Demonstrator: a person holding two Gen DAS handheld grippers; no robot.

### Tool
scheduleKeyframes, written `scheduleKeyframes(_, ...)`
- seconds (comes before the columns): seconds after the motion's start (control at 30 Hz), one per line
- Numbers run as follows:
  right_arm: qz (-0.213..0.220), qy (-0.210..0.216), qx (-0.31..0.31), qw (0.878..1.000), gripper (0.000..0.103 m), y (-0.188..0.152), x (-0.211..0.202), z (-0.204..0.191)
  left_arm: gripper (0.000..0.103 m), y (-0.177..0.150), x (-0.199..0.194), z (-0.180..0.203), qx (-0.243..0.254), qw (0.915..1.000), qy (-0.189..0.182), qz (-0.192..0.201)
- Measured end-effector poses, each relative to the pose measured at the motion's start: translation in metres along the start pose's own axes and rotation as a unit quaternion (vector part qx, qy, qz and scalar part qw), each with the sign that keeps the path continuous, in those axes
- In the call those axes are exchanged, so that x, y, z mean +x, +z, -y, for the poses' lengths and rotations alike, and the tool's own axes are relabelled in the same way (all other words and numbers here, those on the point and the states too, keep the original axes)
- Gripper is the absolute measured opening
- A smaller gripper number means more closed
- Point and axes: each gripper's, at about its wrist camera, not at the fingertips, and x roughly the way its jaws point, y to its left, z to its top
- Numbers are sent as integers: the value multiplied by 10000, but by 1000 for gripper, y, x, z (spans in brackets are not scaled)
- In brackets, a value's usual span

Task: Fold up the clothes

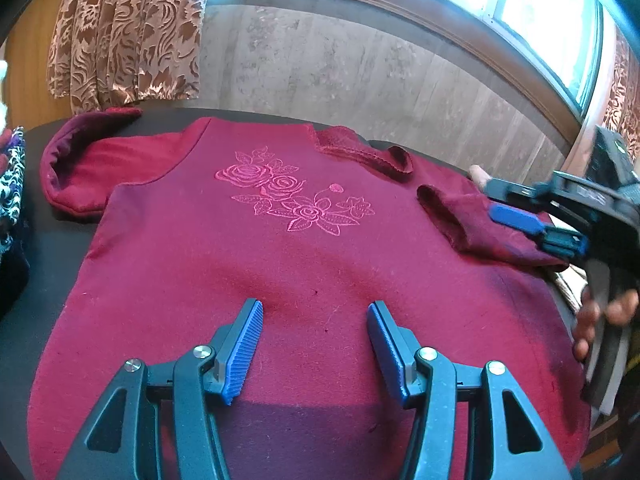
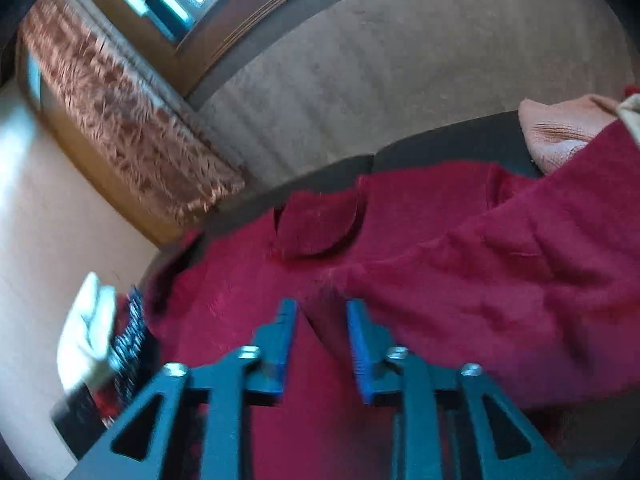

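Note:
A dark red top [image 1: 280, 272] with a pink rose print [image 1: 296, 196] lies flat on a dark table [image 1: 36, 312]. Its far left sleeve [image 1: 88, 168] lies spread out. My left gripper [image 1: 316, 312] hovers open and empty over the lower middle of the top. My right gripper [image 1: 500, 210] is at the right side, shut on the right sleeve [image 1: 460, 220], which is drawn in over the body. In the right wrist view, blurred, the sleeve fabric [image 2: 500, 264] runs from between the blue fingertips [image 2: 288, 320] of my right gripper [image 2: 322, 312].
A patterned black-and-white cloth [image 1: 12, 184] lies at the table's left edge. A pinkish folded cloth [image 2: 560, 136] sits at the table's far end. A curtain [image 1: 120, 32], grey wall and window stand behind the table.

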Motion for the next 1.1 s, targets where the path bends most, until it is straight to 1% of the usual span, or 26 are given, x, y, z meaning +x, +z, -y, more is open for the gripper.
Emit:
scheduleKeyframes(0.03, 50, -35, -50, 10000, 52, -4, -6, 0, 55, 0, 0, 0, -8, 10000, -7, 1)
scheduleKeyframes(0.07, 97, -72, -112, 9999, 57, -9, -15, 2, 55, 0, 0, 1, 0, 10000, 7, -6)
scheduleKeyframes(0.13, 157, -166, -246, 9994, 58, -20, -30, 3, 55, 2, 0, 5, 39, 9999, 98, -78)
scheduleKeyframes(0.17, 158, -232, -313, 9991, 60, -25, -34, 0, 55, 4, 0, 7, 59, 9998, 156, -132)
scheduleKeyframes(0.2, 114, -388, -416, 9983, 61, -31, -36, -1, 56, 6, 1, 9, 45, 9997, 166, -198)
scheduleKeyframes(0.23, 48, -588, -538, 9968, 62, -39, -37, -1, 56, 11, 2, 11, -34, 9996, 59, -279)
scheduleKeyframes(0.27, -19, -787, -658, 9947, 62, -47, -38, -2, 56, 18, 3, 12, -227, 9989, -230, -335)
scheduleKeyframes(0.3, -104, -896, -707, 9934, 62, -54, -37, -1, 56, 25, 6, 14, -457, 9964, -587, -403)
scheduleKeyframes(0.33, -199, -961, -721, 9926, 63, -60, -34, 0, 56, 33, 12, 16, -759, 9902, -1040, -539)
scheduleKeyframes(0.37, -186, -956, -735, 9925, 65, -65, -35, 1, 56, 40, 19, 19, -967, 9846, -1307, -650)
scheduleKeyframes(0.4, -139, -911, -745, 9930, 70, -66, -36, 0, 56, 46, 26, 23, -1128, 9797, -1488, -732)
scheduleKeyframes(0.43, -156, -814, -746, 9938, 85, -67, -35, 0, 56, 53, 35, 28, -1278, 9738, -1689, -825)
scheduleKeyframes(0.47, -200, -721, -740, 9944, 88, -67, -32, 1, 56, 59, 41, 33, -1375, 9689, -1854, -893)
scheduleKeyframes(0.53, -217, -663, -716, 9950, 89, -67, -30, 3, 56, 69, 58, 42, -1568, 9592, -2110, -1040)
scheduleKeyframes(0.57, -210, -636, -705, 9953, 90, -66, -30, 4, 56, 74, 68, 47, -1622, 9575, -2084, -1163)
scheduleKeyframes(0.63, -201, -583, -698, 9957, 90, -66, -30, 6, 56, 80, 83, 54, -1589, 9574, -1985, -1368)
scheduleKeyframes(0.8, -190, -395, -687, 9967, 96, -64, -30, 10, 56, 93, 98, 76, -1364, 9561, -2133, -1476)
scheduleKeyframes(0.9, -174, -293, -630, 9974, 98, -65, -32, 11, 55, 93, 108, 94, -1038, 9626, -1931, -1591)
scheduleKeyframes(0.93, -169, -287, -631, 9974, 98, -65, -32, 11, 54, 92, 111, 100, -897, 9657, -1820, -1623)
scheduleKeyframes(0.97, -167, -289, -632, 9974, 98, -65, -32, 10, 52, 90, 111, 108, -655, 9706, -1674, -1600)
scheduleKeyframes(1.03, -165, -293, -639, 9974, 99, -65, -32, 9, 46, 88, 108, 121, -249, 9774, -1508, -1461)
scheduleKeyframes(1.07, -166, -298, -647, 9973, 99, -65, -32, 9, 27, 88, 109, 123, -180, 9781, -1477, -1457)
scheduleKeyframes(1.1, -168, -306, -657, 9972, 99, -65, -32, 8, 6, 90, 109, 125, -143, 9784, -1458, -1459)
